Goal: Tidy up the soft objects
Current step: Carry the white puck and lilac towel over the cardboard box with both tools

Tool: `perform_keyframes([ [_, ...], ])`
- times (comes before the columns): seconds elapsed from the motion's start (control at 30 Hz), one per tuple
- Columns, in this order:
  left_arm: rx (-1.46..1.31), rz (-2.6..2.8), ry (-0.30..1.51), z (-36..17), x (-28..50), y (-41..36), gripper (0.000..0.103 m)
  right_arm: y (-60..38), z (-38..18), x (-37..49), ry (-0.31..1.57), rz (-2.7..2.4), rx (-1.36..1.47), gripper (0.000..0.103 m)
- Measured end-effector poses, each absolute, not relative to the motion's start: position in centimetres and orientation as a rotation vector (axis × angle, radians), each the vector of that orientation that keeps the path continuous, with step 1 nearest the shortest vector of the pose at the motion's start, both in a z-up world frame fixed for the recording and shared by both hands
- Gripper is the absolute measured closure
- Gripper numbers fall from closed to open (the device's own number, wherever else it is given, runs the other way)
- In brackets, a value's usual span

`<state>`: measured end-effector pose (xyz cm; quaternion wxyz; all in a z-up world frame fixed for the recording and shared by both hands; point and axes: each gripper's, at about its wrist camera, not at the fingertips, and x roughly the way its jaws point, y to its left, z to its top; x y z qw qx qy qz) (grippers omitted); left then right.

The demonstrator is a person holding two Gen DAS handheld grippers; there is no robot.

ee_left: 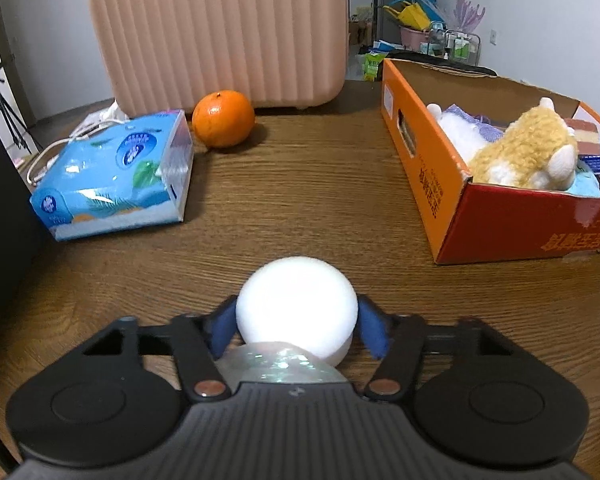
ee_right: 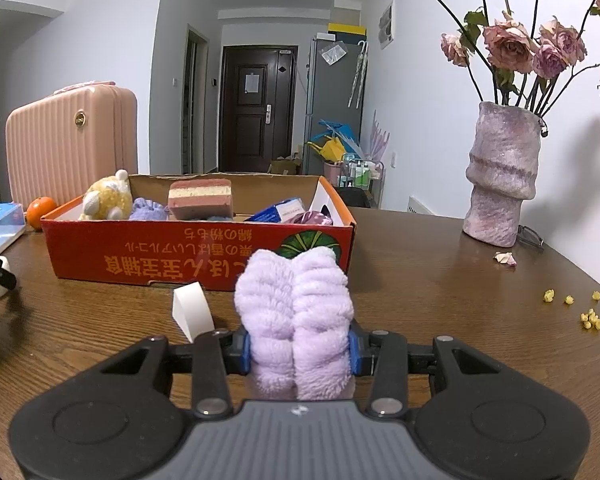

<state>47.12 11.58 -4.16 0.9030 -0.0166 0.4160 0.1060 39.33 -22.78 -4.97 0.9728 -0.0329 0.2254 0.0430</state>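
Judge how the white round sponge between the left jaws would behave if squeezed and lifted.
The white round sponge looks like matte foam, so it probably compresses and weighs little. Its face is round, so it may roll if it lands on edge on the wooden table. The blue pads likely hold it without slipping.

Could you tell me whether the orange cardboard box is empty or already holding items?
Holding items: the orange cardboard box contains a plush toy and a striped sponge block.
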Motion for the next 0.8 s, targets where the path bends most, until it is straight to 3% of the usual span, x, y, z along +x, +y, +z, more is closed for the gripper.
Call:
perform_keyframes([
  [0.8, -0.039, 0.229, 0.651, 0.3, 43.0, 9.1, 0.045, -23.0, -4.4, 39.2, 0.389, 0.046, -0.056, 0.062],
])
